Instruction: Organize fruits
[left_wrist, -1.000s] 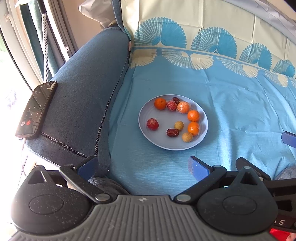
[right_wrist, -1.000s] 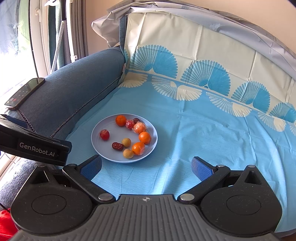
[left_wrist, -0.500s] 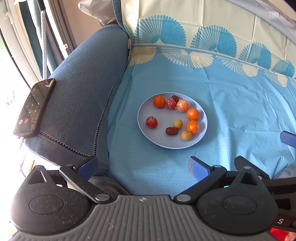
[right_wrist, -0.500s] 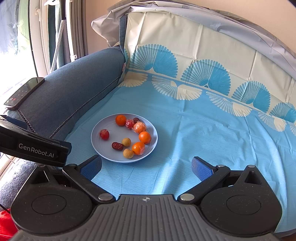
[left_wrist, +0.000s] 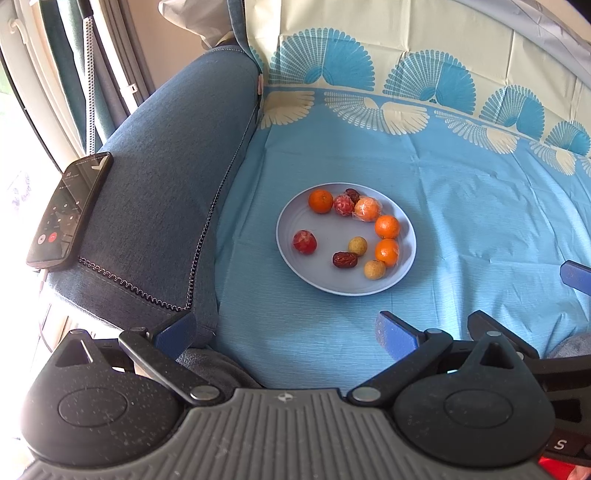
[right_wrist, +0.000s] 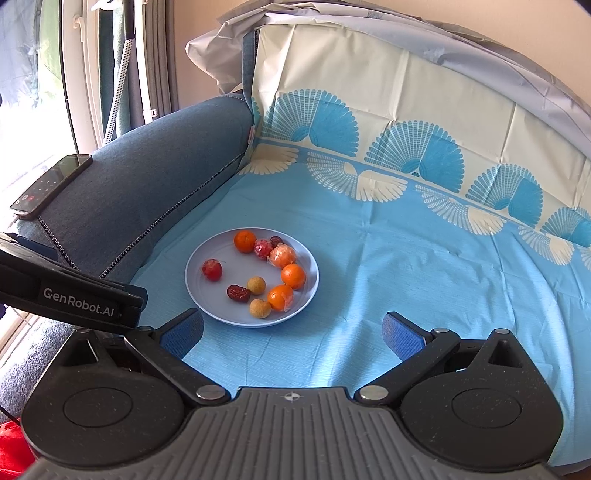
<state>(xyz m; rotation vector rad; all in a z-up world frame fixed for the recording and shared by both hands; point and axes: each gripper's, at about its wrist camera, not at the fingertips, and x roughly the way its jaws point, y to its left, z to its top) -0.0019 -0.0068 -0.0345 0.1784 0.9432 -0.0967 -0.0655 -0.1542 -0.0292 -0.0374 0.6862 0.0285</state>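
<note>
A pale blue plate (left_wrist: 295, 266) (right_wrist: 201, 295) lies on the blue cloth and holds several small fruits: oranges (left_wrist: 320, 201) (right_wrist: 293, 276), red wrapped fruits (left_wrist: 304, 242) (right_wrist: 212, 269), dark red dates (left_wrist: 345, 259) (right_wrist: 238, 293) and yellow round fruits (left_wrist: 357, 246) (right_wrist: 256, 285). My left gripper (left_wrist: 284, 332) is open and empty, well short of the plate. My right gripper (right_wrist: 291, 330) is open and empty, just short of the plate's near right rim. The left gripper's body (right_wrist: 74, 299) shows at the left of the right wrist view.
A blue sofa armrest (left_wrist: 155, 192) (right_wrist: 155, 177) rises left of the plate, with a black phone (left_wrist: 70, 210) (right_wrist: 51, 182) lying on it. The patterned cloth (left_wrist: 480, 206) runs up the backrest behind. A window and curtain stand far left.
The left view has shifted slightly, so the plate sits a little higher and further left in it. The right gripper has barely moved. Both grippers stay open.
</note>
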